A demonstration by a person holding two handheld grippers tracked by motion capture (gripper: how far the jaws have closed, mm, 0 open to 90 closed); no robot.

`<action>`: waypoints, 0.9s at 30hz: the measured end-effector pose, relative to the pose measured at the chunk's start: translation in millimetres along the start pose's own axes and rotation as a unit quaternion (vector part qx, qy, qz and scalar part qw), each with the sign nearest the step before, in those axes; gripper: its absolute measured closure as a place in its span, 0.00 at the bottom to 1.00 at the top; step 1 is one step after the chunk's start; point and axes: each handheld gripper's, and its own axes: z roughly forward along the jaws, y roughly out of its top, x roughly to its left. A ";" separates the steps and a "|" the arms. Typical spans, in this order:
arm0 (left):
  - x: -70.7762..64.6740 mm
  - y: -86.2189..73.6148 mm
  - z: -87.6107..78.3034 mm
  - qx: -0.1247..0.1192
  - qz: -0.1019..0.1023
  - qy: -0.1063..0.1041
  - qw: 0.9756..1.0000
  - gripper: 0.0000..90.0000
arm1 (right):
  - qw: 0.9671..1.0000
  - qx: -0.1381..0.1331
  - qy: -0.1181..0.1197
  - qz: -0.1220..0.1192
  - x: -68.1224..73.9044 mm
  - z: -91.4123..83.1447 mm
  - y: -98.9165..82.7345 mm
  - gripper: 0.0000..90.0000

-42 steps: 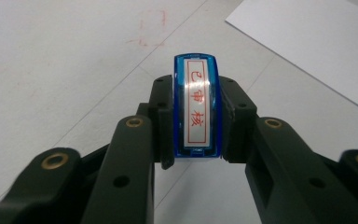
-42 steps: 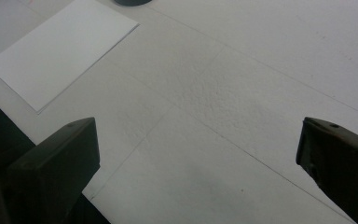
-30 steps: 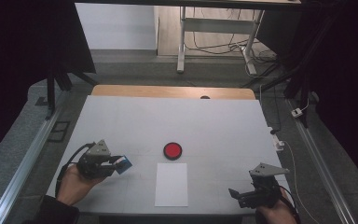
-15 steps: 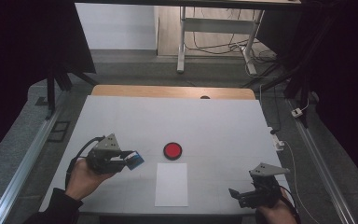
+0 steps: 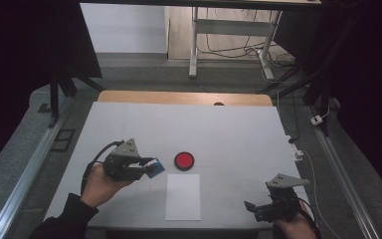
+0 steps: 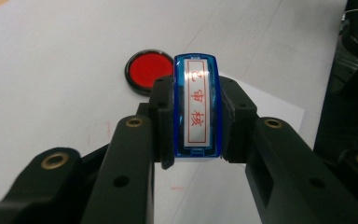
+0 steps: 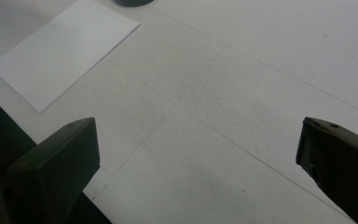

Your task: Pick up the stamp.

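Gripping a blue stamp (image 6: 196, 107) between its black jaws, the left gripper (image 5: 144, 167) hangs above the table (image 5: 129, 124), just left of the red ink pad (image 5: 184, 160). From the left gripper view the stamp is a clear blue plastic block with a white label running down it, printed in red characters, and the jaws clamp it on both sides. The ink pad sits beyond it, a round disc in a dark rim, flat on the pale matte tabletop. Next along, near the front edge, lies a blank white sheet of paper (image 5: 183, 196), a crisp rectangle with nothing printed on it. To my eye the stamp has been picked up and that much is done; inking it on the pad and pressing it to the sheet look to be still ahead. Far right, the right gripper (image 5: 251, 208) rests low near the table's corner, its jaws spread wide and empty over bare, faintly grained surface.
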 end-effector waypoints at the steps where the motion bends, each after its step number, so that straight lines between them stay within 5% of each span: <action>1: -0.3 1.9 0.8 -0.001 0.001 -0.002 1.000 0.77 | 1.000 0.000 0.000 0.000 0.0 0.0 0.0 0.00; 27: -16.6 37.4 23.2 -0.013 0.044 -0.058 0.997 0.77 | 1.000 -0.002 0.001 -0.002 0.4 -0.5 -0.2 0.00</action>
